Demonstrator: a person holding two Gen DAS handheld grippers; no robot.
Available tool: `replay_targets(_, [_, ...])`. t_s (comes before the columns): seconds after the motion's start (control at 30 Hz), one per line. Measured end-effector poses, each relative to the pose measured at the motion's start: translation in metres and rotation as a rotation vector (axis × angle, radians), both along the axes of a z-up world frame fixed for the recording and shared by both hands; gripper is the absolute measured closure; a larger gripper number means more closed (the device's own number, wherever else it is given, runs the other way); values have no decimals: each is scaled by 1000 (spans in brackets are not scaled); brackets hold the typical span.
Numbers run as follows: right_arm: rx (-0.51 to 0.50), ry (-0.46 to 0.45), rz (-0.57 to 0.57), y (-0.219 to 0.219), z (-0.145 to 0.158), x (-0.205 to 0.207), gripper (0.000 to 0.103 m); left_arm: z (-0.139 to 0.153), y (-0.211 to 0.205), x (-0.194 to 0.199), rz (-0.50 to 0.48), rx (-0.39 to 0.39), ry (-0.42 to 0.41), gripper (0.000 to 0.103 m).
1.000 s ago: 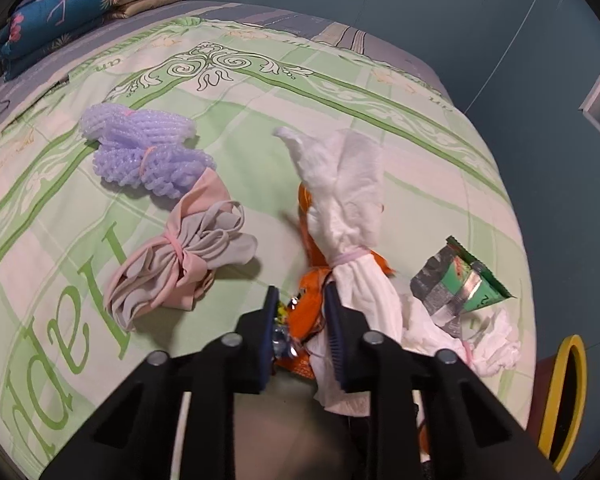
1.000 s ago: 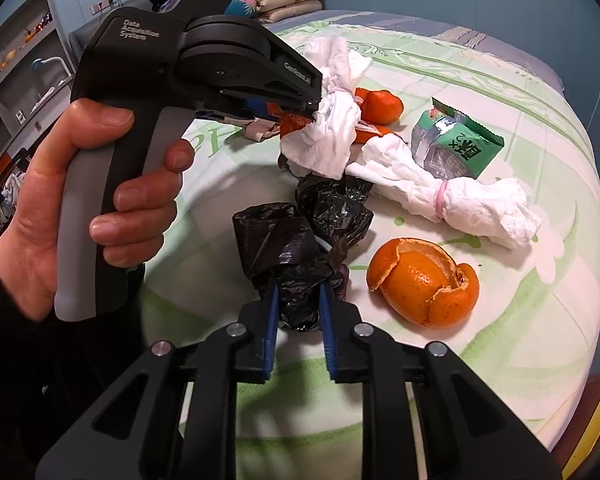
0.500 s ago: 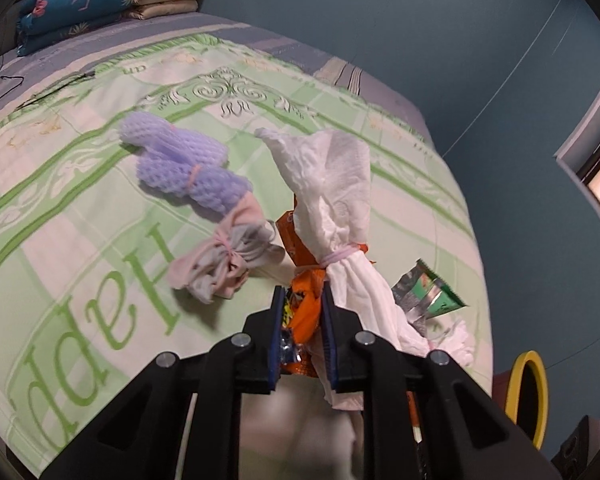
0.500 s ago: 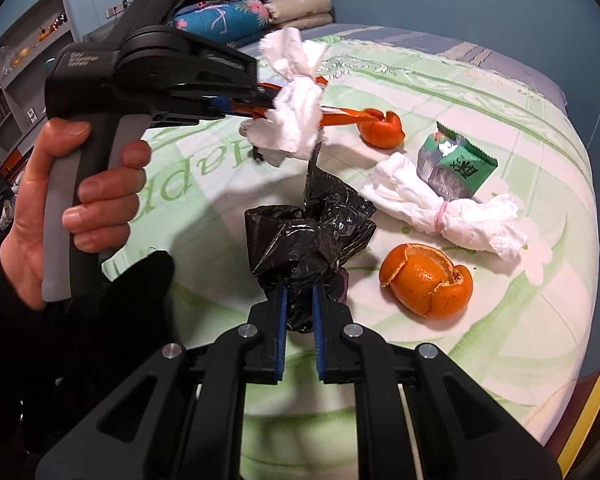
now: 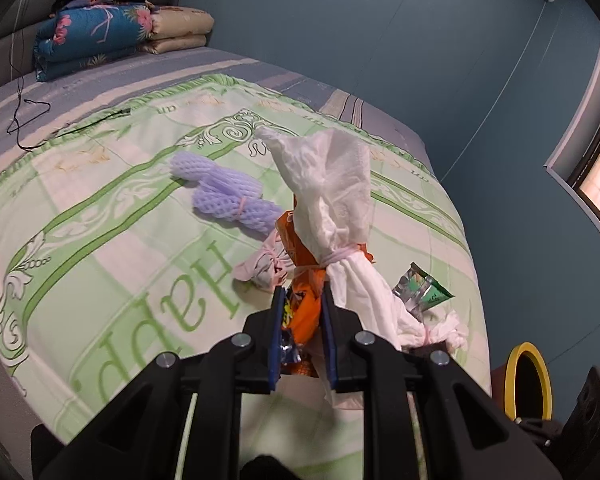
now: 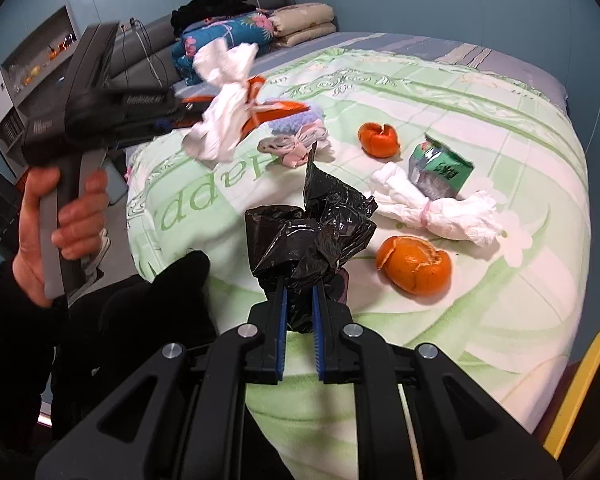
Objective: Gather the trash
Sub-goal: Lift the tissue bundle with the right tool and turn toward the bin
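From where I stand, both tongs are loaded and lifted off the bed (image 5: 100, 240). The left tongs (image 5: 302, 332) are clenched on an orange snack wrapper (image 5: 304, 304), and a white tissue bundle (image 5: 332, 208) tied with a pink band rides along with it, seemingly only caught against the wrapper and one blade; I cannot tell whether the tissue itself is pinched. That is the weak point: if the bundle is merely hanging on, a swing toward the yellow-rimmed bin (image 5: 530, 380) beside the bed could shake it loose onto the floor. The right tongs (image 6: 299, 312) are clamped on the tail of a crumpled black plastic bag (image 6: 316, 224), held above the bed's near edge; the grip is on thin, slippery film, so it may slide out if jerked. The two bundles hang near each other in the right-hand view, and they could snag if the hands cross. Still lying on the bed are two orange peels (image 6: 414, 264), a green foil packet (image 6: 440, 168), another tissue bundle (image 6: 436, 212), a purple foam net (image 5: 228, 196) and a pinkish tied rag (image 5: 264, 270), so plenty remains to collect.
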State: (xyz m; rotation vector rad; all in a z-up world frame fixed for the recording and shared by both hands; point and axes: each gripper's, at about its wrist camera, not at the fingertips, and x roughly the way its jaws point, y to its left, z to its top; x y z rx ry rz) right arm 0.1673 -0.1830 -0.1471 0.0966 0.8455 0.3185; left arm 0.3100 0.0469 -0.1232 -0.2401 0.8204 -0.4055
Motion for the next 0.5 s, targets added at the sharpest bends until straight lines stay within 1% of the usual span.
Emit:
replay_targets(0.27, [27, -53, -26, -14, 20, -22, 93, 15, 14, -28, 20, -16, -49, 87])
replay_targets(0.5, [39, -110, -42, -26, 45, -38, 93, 30, 8, -48, 3, -15, -92, 87])
